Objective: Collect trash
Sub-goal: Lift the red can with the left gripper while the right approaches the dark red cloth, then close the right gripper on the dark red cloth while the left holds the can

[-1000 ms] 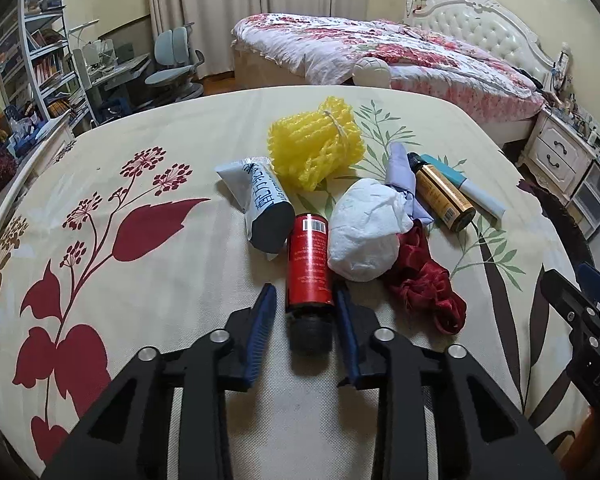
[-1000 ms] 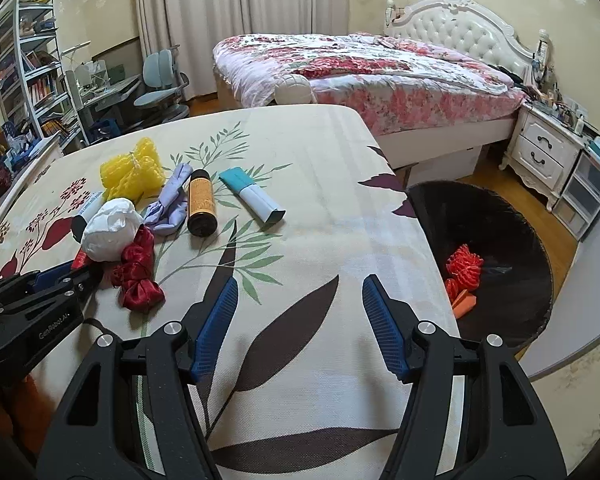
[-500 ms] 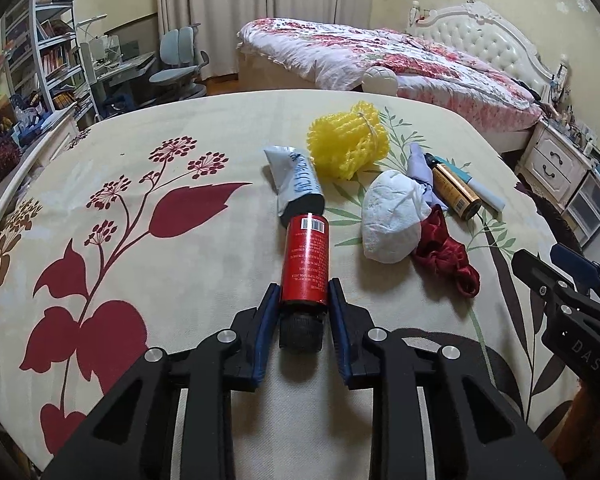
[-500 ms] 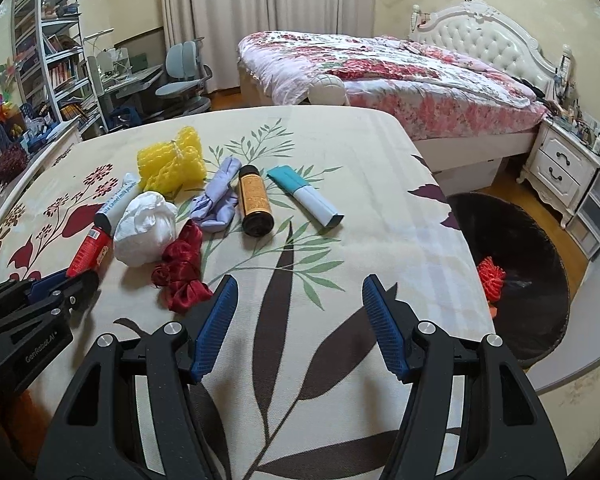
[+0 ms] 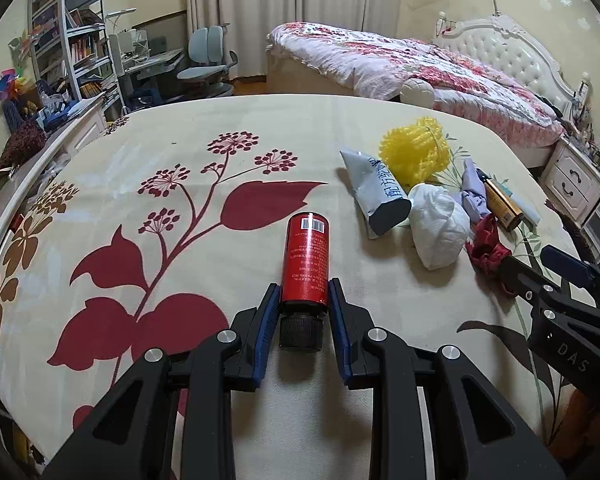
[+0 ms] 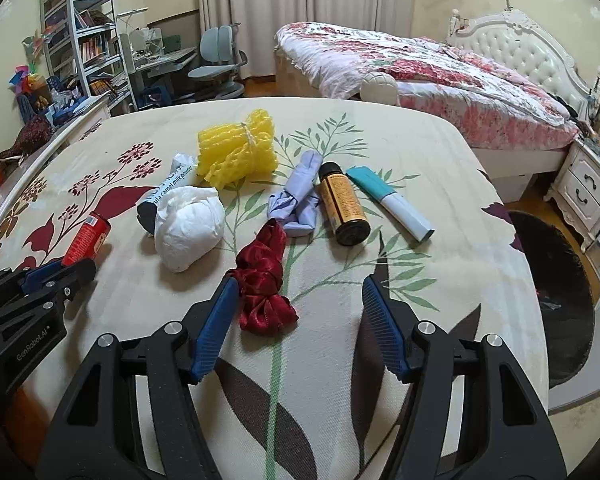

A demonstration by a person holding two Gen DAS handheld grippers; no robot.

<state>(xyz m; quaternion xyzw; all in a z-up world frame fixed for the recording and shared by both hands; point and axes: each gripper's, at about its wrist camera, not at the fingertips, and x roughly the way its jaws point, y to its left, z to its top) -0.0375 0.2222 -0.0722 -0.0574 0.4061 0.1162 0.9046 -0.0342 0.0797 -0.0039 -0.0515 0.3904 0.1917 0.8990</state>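
Observation:
My left gripper [image 5: 304,300] is shut on a red bottle [image 5: 305,262] near its black cap, holding it above the flowered bedspread [image 5: 180,208]. The right wrist view shows that red bottle [image 6: 86,240] at the far left. My right gripper [image 6: 298,294] stands open just over a crumpled red ribbon [image 6: 264,280], which lies by its left finger. Beyond lie a white paper wad [image 6: 188,230], a yellow foam net [image 6: 236,152], a lilac wrapper [image 6: 298,200], a brown bottle [image 6: 344,208], a teal-and-white tube [image 6: 392,202] and a grey sachet [image 5: 374,192].
A black trash bin [image 6: 556,300] stands on the floor off the bed's right edge. Behind are a second bed [image 6: 420,68], a white nightstand [image 6: 588,192], a desk with a chair [image 6: 216,64] and a bookshelf [image 6: 76,40].
My left gripper closed on the red bottle and carried it left, away from the pile. My right gripper swung left from the bin side until the red ribbon lay at its fingers.

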